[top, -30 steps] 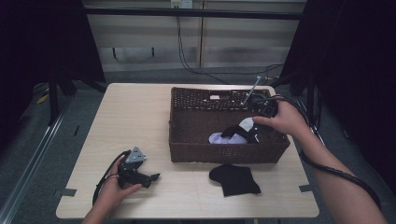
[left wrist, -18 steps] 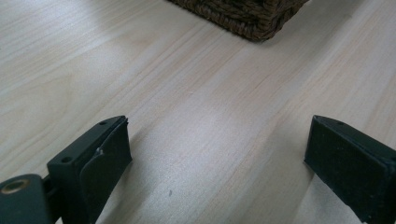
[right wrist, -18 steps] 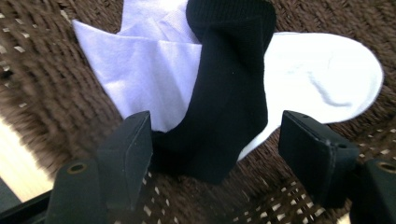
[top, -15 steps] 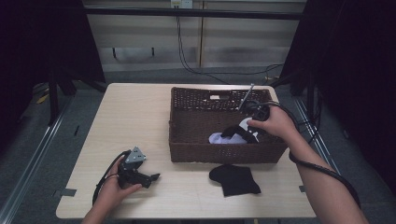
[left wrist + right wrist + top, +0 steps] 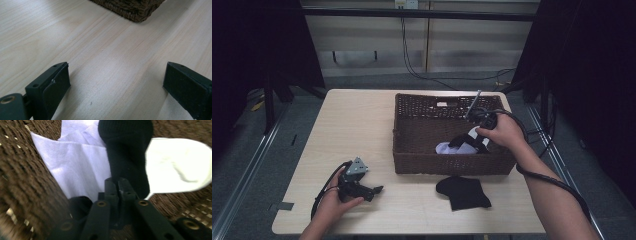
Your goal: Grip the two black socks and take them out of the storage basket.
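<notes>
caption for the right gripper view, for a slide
Right gripper shut on a black sock, over white cloths in the wicker basket.

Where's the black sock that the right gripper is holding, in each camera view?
High view: black sock inside the wicker basket, at its right end, under the right gripper.
Left gripper view: not in it.
Right gripper view: centre, hanging from the shut jaws, over white cloth.
Shared landmark: the brown wicker basket, whose corner also appears in the left gripper view.
</notes>
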`<state>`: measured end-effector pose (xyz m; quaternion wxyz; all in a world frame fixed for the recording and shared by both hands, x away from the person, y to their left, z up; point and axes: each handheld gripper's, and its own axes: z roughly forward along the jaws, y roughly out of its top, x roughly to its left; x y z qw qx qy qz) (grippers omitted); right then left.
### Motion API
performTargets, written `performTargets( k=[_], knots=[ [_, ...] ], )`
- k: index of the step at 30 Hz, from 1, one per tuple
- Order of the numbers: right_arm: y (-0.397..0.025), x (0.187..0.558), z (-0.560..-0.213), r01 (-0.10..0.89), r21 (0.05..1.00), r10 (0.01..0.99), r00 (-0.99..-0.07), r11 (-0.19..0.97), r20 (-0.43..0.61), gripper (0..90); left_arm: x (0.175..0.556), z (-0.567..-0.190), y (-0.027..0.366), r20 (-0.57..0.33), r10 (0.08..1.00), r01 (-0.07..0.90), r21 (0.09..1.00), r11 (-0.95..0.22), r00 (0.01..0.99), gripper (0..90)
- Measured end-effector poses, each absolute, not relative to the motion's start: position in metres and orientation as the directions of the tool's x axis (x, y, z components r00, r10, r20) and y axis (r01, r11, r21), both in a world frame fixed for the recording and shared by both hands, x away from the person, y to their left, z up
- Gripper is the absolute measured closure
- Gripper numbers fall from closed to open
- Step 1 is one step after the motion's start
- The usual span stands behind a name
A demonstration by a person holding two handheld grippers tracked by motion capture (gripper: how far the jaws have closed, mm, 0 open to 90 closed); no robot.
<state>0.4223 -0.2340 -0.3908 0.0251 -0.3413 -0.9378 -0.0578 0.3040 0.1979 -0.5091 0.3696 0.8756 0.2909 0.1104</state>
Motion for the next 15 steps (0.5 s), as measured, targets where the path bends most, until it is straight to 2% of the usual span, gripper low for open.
performTargets(
  k=[8, 15],
  knots=[
    [-0.239, 0.417, -0.36, 0.649, 0.09, 0.647, -0.761, 0.756, 0.051, 88.8, 0.304, -0.509, 0.198, -0.025, 0.593, 0.431, 0.712, -0.555, 0.805, 6.1],
    [-0.243, 0.415, -0.339, 0.64, 0.132, 0.643, -0.766, 0.757, 0.022, 89.0, 0.304, -0.509, 0.198, -0.025, 0.593, 0.431, 0.712, -0.554, 0.804, 6.0]
  ],
)
